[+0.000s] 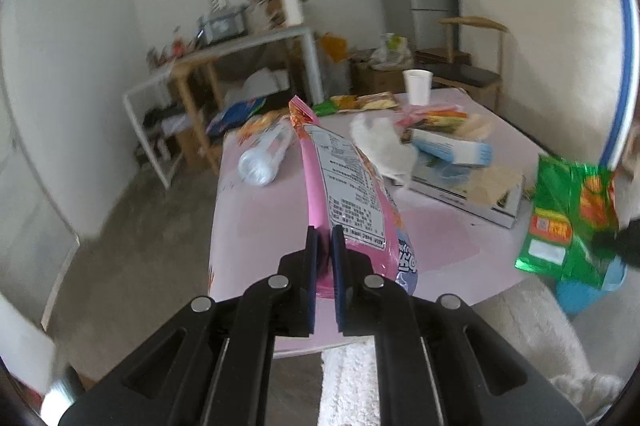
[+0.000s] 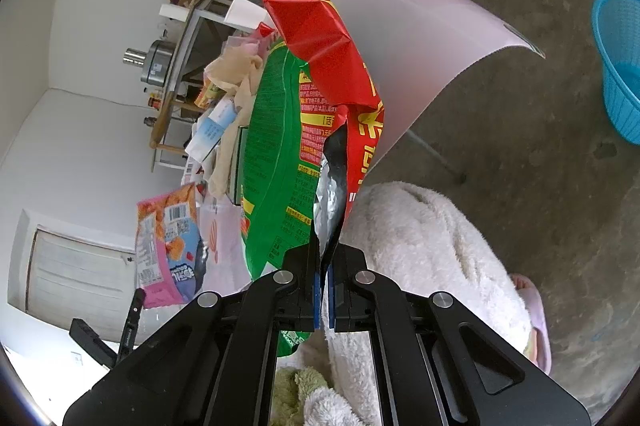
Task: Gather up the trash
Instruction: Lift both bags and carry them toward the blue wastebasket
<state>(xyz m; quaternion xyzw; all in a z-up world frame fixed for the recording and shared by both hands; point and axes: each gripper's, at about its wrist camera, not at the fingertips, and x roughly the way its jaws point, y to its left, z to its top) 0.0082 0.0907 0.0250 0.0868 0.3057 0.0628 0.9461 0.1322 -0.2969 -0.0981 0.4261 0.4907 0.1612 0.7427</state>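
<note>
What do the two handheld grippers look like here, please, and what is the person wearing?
Both the left gripper and the right gripper are matte black plastic, with angular linkage arms joined by round silver pivot pins. Their fingers carry flat dark blue pads on the inner faces. No cables or markings show. The person wears fluffy pale pink-white clothing and a pink slipper.

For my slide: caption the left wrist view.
Left claw shut on a pink snack bag above the littered pink table.
</note>
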